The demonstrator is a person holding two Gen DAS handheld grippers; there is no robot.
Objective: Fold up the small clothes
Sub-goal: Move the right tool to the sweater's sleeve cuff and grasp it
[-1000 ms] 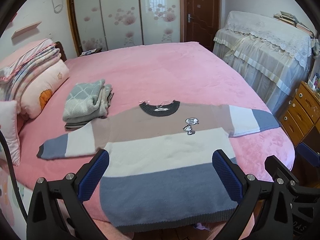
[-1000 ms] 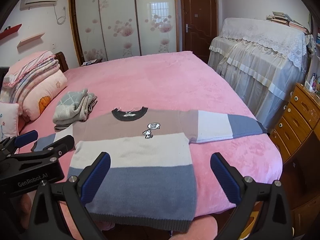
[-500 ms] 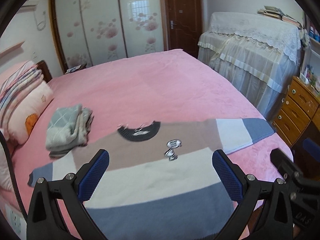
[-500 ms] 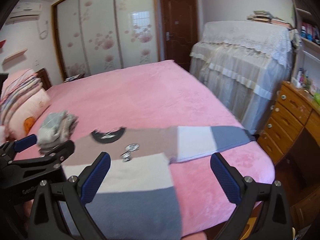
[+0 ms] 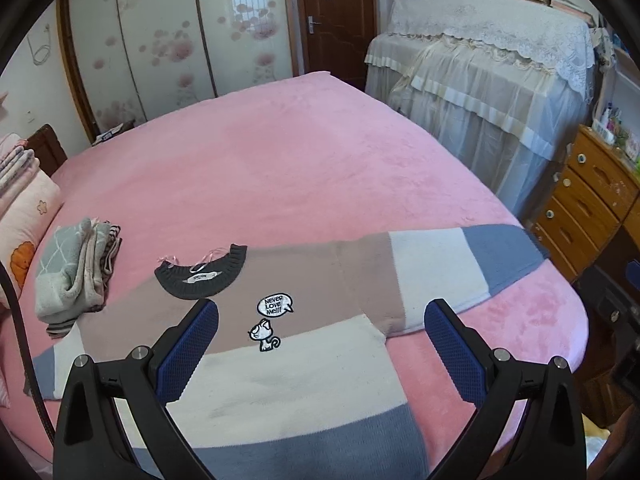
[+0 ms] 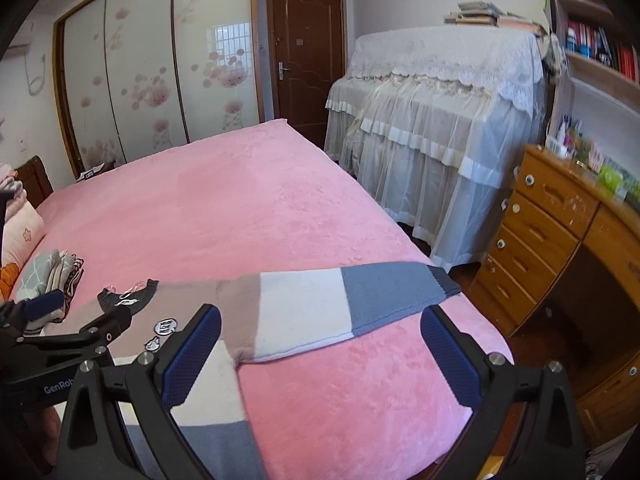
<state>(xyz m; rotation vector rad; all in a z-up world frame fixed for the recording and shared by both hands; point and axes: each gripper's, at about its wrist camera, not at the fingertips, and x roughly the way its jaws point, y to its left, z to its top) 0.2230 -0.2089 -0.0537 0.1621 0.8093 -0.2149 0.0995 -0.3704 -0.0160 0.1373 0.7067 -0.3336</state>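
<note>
A pink bed [image 5: 280, 168] fills both views. At its left side a stack of folded clothes [image 5: 74, 270] sits beside a pillow [image 5: 24, 224]. To the right stand a lace-draped cabinet [image 6: 440, 120] and a wooden dresser [image 6: 548, 240]; behind are a wardrobe [image 5: 160, 40] and a door [image 6: 306, 56]. Nothing lies between either pair of tongs and the sweater [image 5: 288, 380], which is spread flat, face up, on the bed's near edge. The left tongs [image 5: 322, 354] hover released above its chest, straddling the cartoon patch [image 5: 272, 320]. The right tongs [image 6: 320, 354] hover released near its right sleeve [image 6: 340, 308], which stretches toward the dresser.
</note>
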